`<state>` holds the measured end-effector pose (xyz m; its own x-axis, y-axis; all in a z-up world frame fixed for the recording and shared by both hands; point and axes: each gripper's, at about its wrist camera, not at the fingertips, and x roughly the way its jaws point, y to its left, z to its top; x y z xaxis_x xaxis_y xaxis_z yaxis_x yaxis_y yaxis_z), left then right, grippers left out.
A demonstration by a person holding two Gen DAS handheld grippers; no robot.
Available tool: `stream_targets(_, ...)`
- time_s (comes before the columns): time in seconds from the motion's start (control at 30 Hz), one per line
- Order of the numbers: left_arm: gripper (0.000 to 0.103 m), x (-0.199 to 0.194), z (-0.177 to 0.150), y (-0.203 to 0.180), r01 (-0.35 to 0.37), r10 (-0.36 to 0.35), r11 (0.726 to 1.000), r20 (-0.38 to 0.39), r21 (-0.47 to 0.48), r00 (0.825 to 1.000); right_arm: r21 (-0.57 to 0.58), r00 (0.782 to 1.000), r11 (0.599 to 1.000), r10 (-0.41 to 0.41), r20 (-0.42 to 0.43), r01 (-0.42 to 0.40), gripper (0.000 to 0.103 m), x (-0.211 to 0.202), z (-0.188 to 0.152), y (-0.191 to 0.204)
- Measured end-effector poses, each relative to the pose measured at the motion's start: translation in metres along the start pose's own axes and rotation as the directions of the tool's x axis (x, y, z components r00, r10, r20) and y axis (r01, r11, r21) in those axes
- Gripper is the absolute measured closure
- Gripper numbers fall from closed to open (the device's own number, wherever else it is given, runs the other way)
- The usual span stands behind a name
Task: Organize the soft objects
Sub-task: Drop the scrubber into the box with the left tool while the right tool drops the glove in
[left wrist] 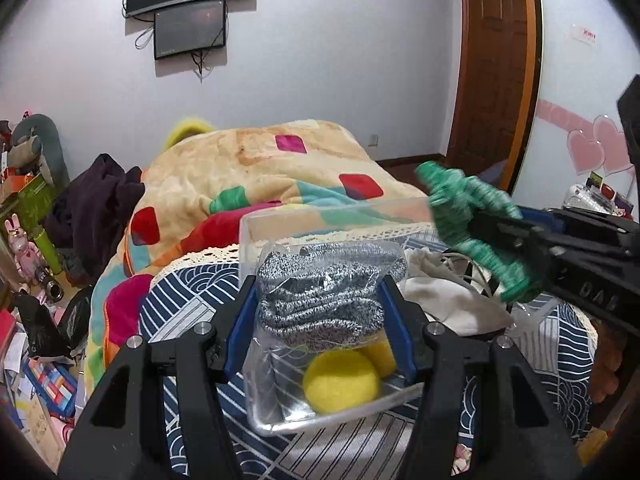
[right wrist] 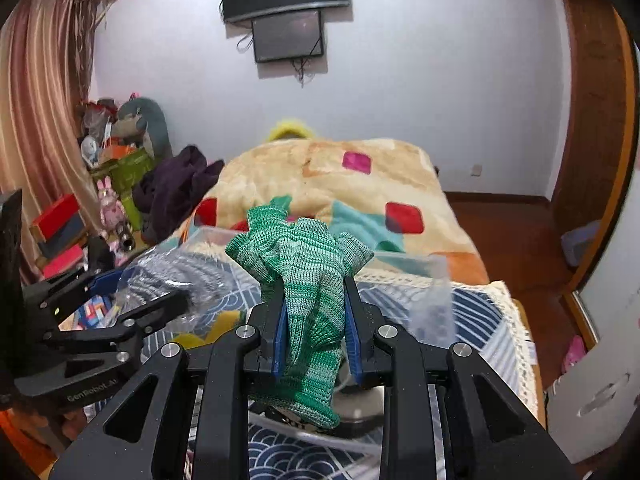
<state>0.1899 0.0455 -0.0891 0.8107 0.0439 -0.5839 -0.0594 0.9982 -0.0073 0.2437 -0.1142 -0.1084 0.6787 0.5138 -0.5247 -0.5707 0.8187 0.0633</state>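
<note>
My left gripper (left wrist: pixel 318 296) is shut on a clear plastic bag of grey knitted gloves (left wrist: pixel 324 300), held over a clear plastic box (left wrist: pixel 280 420). A yellow soft ball (left wrist: pixel 340 382) and another yellow piece lie in the box. My right gripper (right wrist: pixel 314 312) is shut on a green knitted glove (right wrist: pixel 304 276), held in the air to the right of the box; it also shows in the left wrist view (left wrist: pixel 468 220). The left gripper and the bagged gloves (right wrist: pixel 176 276) show at the left of the right wrist view.
The box stands on a blue-and-white patterned cloth (left wrist: pixel 192 300) with a lace edge. A white cloth (left wrist: pixel 444 300) lies right of the box. A colourful blanket (left wrist: pixel 256 168) covers the bed behind. Clutter and toys (left wrist: pixel 28 240) fill the floor at left.
</note>
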Motion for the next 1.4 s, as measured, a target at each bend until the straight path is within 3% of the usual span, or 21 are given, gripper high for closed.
stream_targets(0.33, 0.040, 0.014, -0.003, -0.004, -0.004, 0.005, 1.000, -0.033, 0.013, 0.999, -0.006, 0.990, 1.000, 0.015, -0.138, -0.016, 0.080, 0.032, -0.008, 0.000)
stream_targets(0.43, 0.030, 0.009, -0.003, -0.007, -0.002, 0.002, 1.000, -0.021, 0.021, 1.000, -0.029, 0.987, 0.999, 0.010, -0.160, -0.015, 0.078, 0.034, -0.010, 0.002)
stream_targets(0.57, 0.025, 0.003, -0.003, -0.009, -0.002, 0.003, 1.000, -0.009, 0.025, 1.000, -0.034, 0.986, 0.999, 0.009, -0.166, -0.015, 0.074, 0.030, -0.009, 0.001)
stream_targets(0.77, 0.019, -0.013, -0.001, -0.008, 0.021, -0.021, 1.000, 0.002, 0.010, 1.000, -0.015, 0.989, 0.999, 0.036, -0.141, -0.039, 0.066, 0.015, -0.004, -0.006)
stream_targets(0.9, 0.017, -0.031, 0.003, -0.009, 0.036, -0.036, 0.999, 0.029, 0.008, 0.999, -0.037, 0.996, 0.999, 0.022, -0.090, -0.026, 0.056, -0.005, 0.001, -0.006)
stream_targets(1.0, 0.012, -0.044, 0.003, -0.009, 0.054, -0.055, 0.999, 0.048, 0.004, 0.997, -0.054, 0.999, 0.998, 0.018, -0.047, -0.021, 0.055, -0.021, 0.004, -0.004)
stream_targets(1.1, 0.007, -0.057, 0.000, -0.011, 0.066, -0.066, 0.998, 0.055, 0.011, 0.996, -0.068, 1.000, 0.997, 0.026, -0.015, -0.027, 0.044, -0.035, 0.002, 0.000)
stream_targets(1.2, 0.006, -0.064, -0.009, -0.013, 0.081, -0.081, 0.997, 0.043, 0.015, 0.996, -0.080, 0.999, 0.996, 0.032, 0.012, -0.030, 0.036, -0.046, -0.005, 0.003)
stream_targets(1.4, 0.006, -0.065, -0.039, -0.018, 0.108, -0.107, 0.994, -0.032, 0.020, 0.994, -0.076, 0.999, 0.996, 0.043, 0.002, -0.043, 0.036, -0.055, -0.027, 0.008)
